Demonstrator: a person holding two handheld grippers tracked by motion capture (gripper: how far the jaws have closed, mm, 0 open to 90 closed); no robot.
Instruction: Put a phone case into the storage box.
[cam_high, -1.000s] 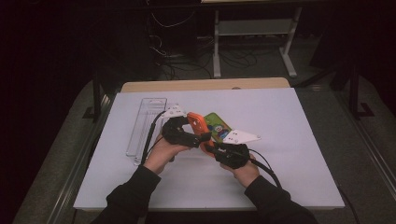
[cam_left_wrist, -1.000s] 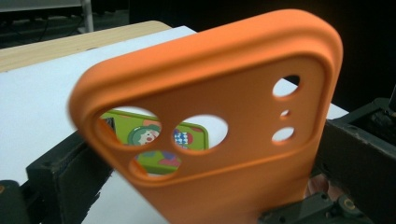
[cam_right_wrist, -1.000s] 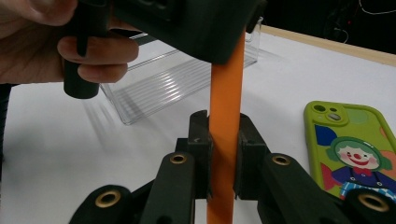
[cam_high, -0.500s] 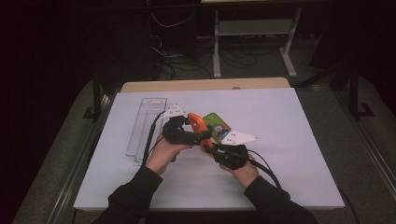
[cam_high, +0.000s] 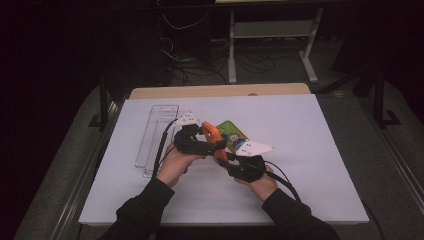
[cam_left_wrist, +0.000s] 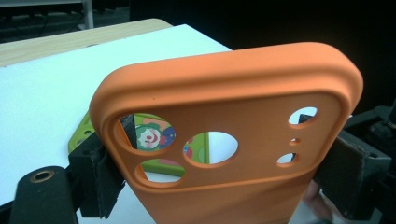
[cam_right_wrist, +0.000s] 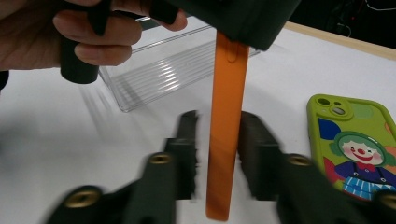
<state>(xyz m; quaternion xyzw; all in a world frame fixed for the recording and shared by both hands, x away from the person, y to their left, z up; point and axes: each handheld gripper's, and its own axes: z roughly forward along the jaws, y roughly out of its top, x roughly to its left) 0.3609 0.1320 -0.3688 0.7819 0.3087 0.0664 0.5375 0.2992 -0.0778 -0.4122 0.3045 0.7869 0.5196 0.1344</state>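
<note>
At the left of the high view, a clear plastic tray (cam_high: 156, 134) lies lengthwise on the white table (cam_high: 320, 150), long, ribbed and see-through. Just to its right the person's left hand (cam_high: 175, 162) comes in from the bottom edge in a dark sleeve, wrapped around the left gripper (cam_high: 202, 142), which is held above the table and points toward the other hand. Its jaws have just been closing and now clamp an orange phone case (cam_high: 211, 136) by its two long edges; in the left gripper view the black pads press on both sides of the orange phone case (cam_left_wrist: 224, 135) at its camera end, where round and oval cut-outs pierce the smooth, matte, rounded-corner shell.

The case hangs in the air between the two hands, above the table. To its right the right hand (cam_high: 260, 180) holds the right gripper (cam_high: 227, 161), angled up toward the case's lower end. Its jaws have just been opening; in the right gripper view they stand on either side of the thin orange edge with a gap at each side, so they are released around it, not pressing.

Behind the hands a green phone case (cam_high: 234, 137) with a clown picture lies flat on the table, glossy and rounded. The table has a wooden far edge; beyond it the room is dark, with cables on the floor and a pale metal frame (cam_high: 272, 30).
</note>
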